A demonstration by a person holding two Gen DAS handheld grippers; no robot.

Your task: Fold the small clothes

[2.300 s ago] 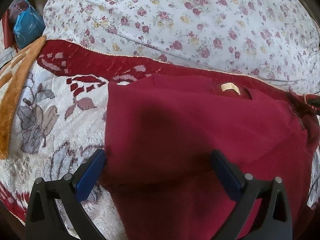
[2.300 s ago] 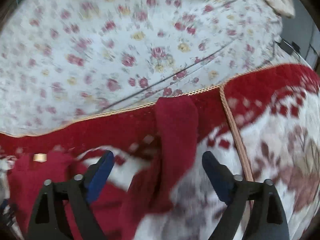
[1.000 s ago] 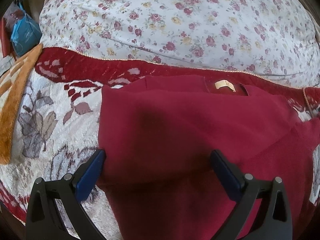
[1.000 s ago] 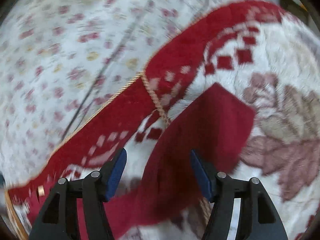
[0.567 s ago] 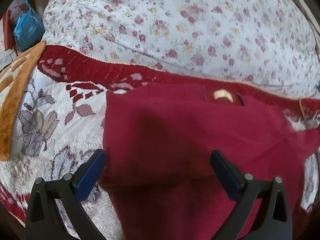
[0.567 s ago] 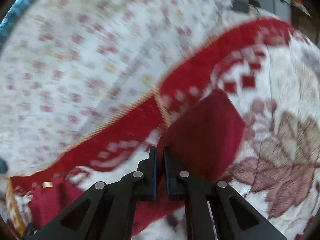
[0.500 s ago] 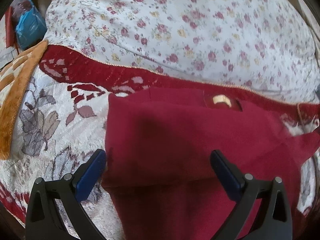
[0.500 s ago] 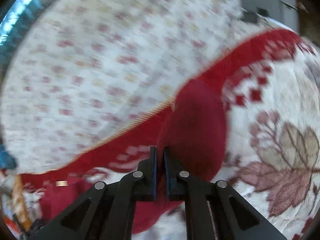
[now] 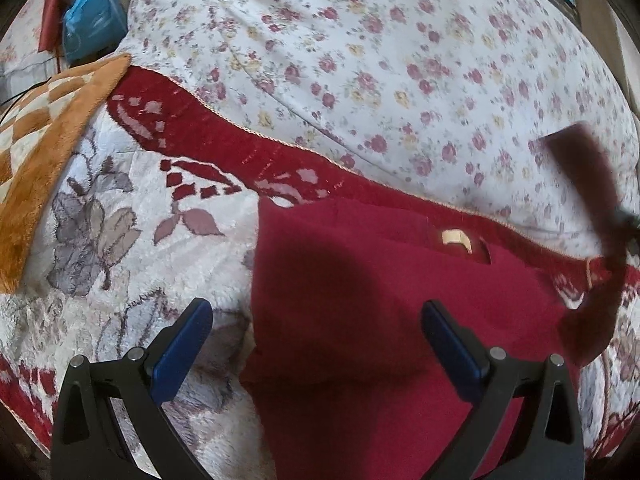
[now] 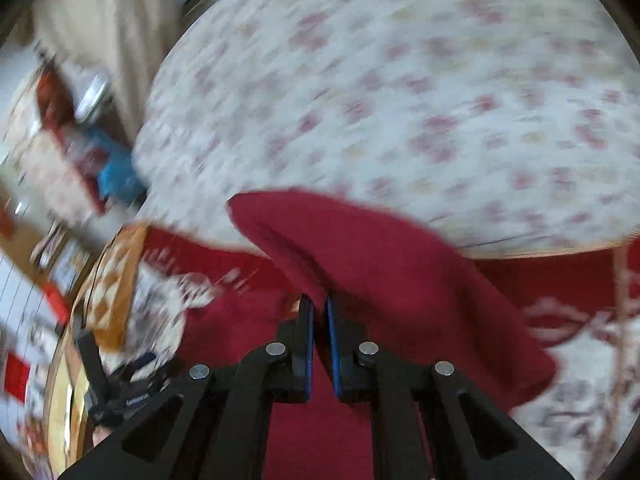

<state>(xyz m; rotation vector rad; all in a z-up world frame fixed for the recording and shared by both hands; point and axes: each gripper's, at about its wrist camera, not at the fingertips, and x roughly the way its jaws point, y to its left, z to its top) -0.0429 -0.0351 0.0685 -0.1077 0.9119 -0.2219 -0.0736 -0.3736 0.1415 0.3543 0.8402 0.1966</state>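
A dark red shirt (image 9: 360,312) lies flat on a plush red-and-white blanket (image 9: 132,248), neck label (image 9: 454,237) at the far side. My left gripper (image 9: 316,340) is open and hovers low over the shirt's left part. My right gripper (image 10: 318,316) is shut on the shirt's sleeve (image 10: 384,276) and holds it lifted; the sleeve drapes over the fingers. In the left wrist view the raised sleeve (image 9: 592,216) shows blurred at the right edge. The right wrist view is motion-blurred.
A floral white quilt (image 9: 380,60) bulges behind the blanket. An orange checked blanket (image 9: 36,132) lies at the left. A blue bag (image 9: 92,24) sits at the far left corner. My left gripper shows at the lower left of the right wrist view (image 10: 116,384).
My right gripper closed on the sleeve, lifted it off the blanket and swung left over the shirt. The left gripper stayed open and nearly still.
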